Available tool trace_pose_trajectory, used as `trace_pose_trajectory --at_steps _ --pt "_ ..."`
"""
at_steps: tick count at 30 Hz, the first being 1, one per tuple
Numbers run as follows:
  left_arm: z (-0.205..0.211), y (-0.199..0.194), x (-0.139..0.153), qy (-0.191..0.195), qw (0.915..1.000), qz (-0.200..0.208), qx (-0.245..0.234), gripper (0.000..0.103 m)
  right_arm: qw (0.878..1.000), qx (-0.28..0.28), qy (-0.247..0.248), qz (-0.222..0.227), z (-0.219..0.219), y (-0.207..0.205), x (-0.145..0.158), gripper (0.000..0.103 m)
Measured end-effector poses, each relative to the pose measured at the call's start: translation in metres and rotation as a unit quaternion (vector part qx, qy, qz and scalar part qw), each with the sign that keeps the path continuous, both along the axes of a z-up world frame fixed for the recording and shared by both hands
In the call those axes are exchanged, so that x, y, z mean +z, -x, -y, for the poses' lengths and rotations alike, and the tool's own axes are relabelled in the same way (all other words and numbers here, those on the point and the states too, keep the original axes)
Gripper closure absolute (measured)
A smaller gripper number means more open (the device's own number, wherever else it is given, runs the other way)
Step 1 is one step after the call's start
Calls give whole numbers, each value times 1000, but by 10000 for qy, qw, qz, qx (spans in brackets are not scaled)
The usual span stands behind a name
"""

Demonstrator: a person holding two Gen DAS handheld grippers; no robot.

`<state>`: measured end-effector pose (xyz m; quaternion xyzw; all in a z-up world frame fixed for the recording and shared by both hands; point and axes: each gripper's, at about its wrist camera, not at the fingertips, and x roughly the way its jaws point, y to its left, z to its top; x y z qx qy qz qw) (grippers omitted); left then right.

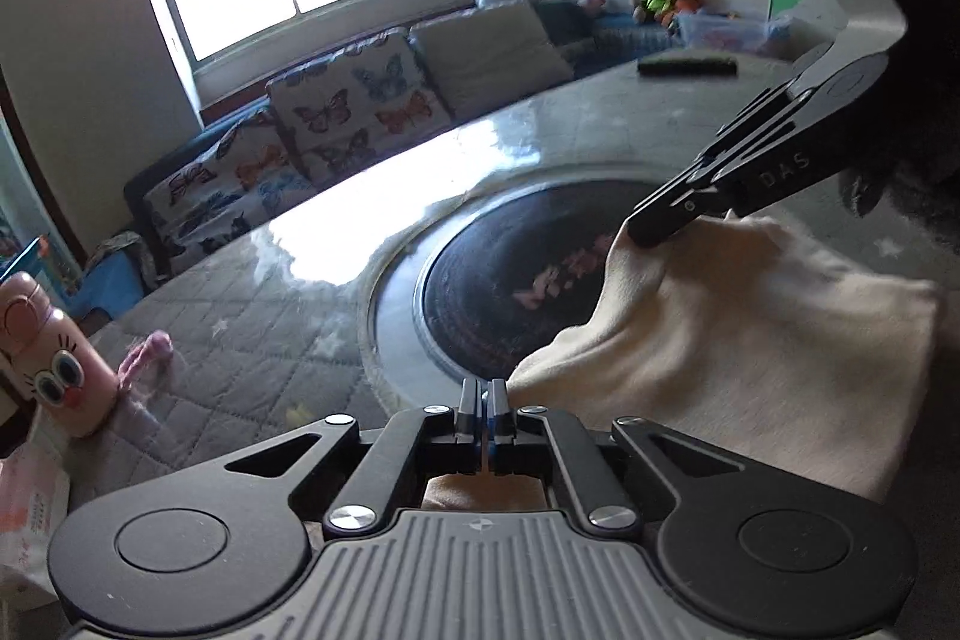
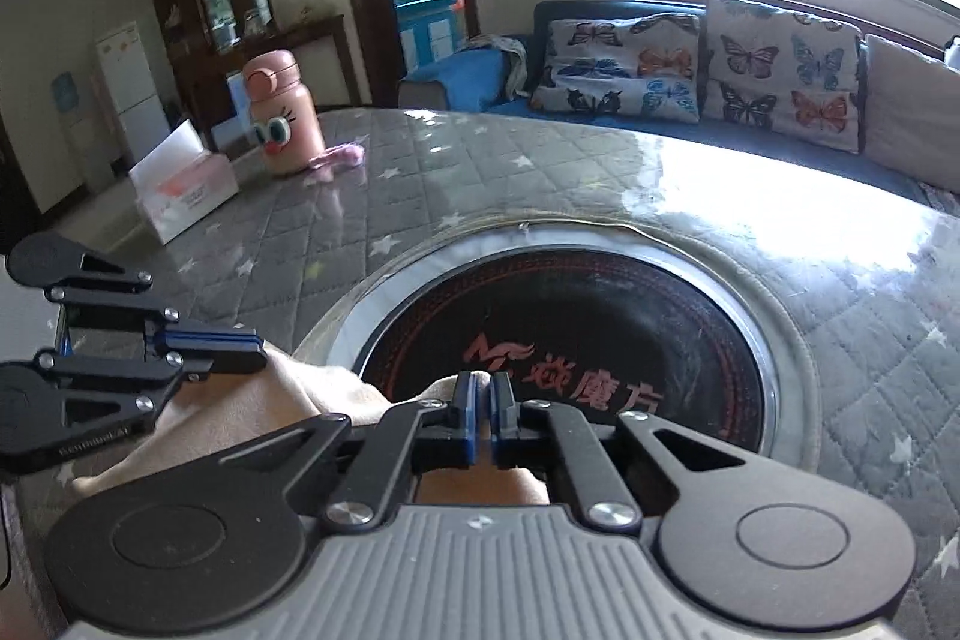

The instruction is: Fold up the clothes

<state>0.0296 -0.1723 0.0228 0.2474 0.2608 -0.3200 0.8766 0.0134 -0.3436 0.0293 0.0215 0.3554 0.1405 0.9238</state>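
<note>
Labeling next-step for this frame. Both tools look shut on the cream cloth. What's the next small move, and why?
Probably carry both pinched corners forward together over the cloth to lay a fold. The left tool and right tool each appear shut on an edge of the cream cloth, which is lifted and draped, partly over the black induction cooktop, with most of it lying flat.

Left gripper (image 1: 483, 391), seen from its own wrist camera: both fingers drawn together, pads nearly touching, a thin fold of cream cloth (image 1: 750, 340) pinched between them; right gripper (image 1: 651, 229) enters that view from the upper right, slanting down and leftward, its closed tips clamped on the cloth's raised edge; in the right wrist view, right gripper (image 2: 483, 388) likewise closed on cloth (image 2: 288, 388); left gripper (image 2: 255, 355) lies at its left, level, fingers together.
</note>
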Motion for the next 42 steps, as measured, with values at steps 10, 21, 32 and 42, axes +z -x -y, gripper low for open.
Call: trace_pose_trajectory --at_steps 10,21,32,42 --pt "-6 -2 2 169 9993 -148 290 94 9997 -168 74 -145 7 0 -9 92" --pt "26 10 3 574 9955 -758 19 81 9994 257 161 -186 -9 31 -11 91" --pt "27 -1 -10 607 9930 -958 316 80 9998 41 143 -141 2 42 -20 83" --pt "23 5 -3 727 9927 -885 390 64 9983 -562 -119 -22 40 58 -12 83"
